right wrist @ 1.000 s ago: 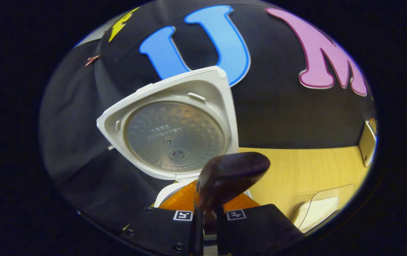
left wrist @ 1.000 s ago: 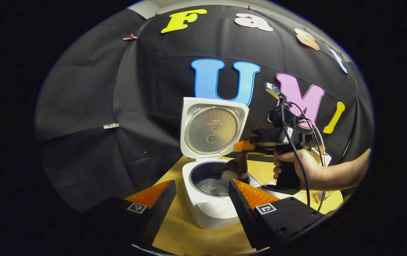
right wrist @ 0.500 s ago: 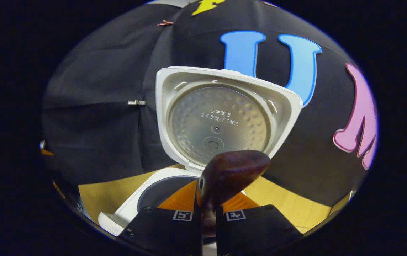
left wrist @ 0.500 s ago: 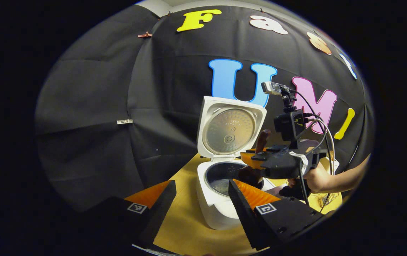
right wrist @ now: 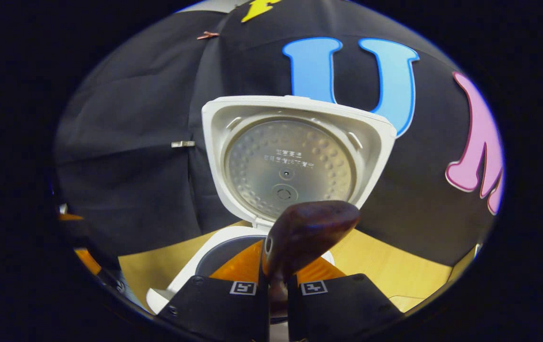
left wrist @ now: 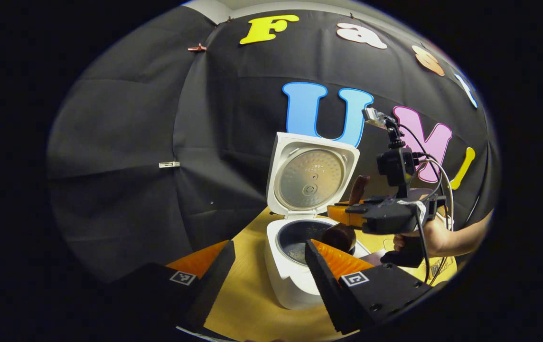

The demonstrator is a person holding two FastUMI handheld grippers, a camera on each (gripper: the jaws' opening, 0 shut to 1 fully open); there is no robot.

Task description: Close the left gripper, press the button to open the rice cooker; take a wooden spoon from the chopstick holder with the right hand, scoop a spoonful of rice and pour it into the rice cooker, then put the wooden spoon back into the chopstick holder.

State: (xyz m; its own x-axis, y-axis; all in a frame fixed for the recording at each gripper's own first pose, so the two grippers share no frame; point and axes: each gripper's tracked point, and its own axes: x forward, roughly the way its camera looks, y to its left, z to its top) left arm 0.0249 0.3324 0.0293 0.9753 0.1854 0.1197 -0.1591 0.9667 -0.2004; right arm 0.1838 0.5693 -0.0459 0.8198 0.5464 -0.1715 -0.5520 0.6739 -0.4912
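A: In the left gripper view, our left tool [left wrist: 269, 266] has its jaws standing apart with nothing between them. Beyond them, at about one o'clock, the rice cooker [left wrist: 295, 270] sits on the bench [left wrist: 248, 308] with its lid [left wrist: 312, 178] upright and open. At three o'clock we see the right tool [left wrist: 342, 214] held by a hand [left wrist: 430, 237], with the wooden spoon [left wrist: 340, 236] hanging bowl-down over the pot's far rim.

B: And some rice lies in the pot already, so we judge the pour done and the return to the chopstick holder next. We can't pick the holder out.

A: In the right gripper view, our right tool [right wrist: 278, 294] is clamped on the spoon's shaft, and the handle end [right wrist: 307, 232] bulges up at twelve o'clock, in front of the lid [right wrist: 295, 156].

B: What worries us: the clamp sits on a narrow, rounded shaft, so we think the spoon could swivel or slip as we swing away. The bowl also hangs close to the pot's rim and could clip it if we pull sideways before lifting.

A: The left gripper view gives us the spoon's bowl and the rice. The right gripper view hides both behind its own fingers, but shows the clamp up close.
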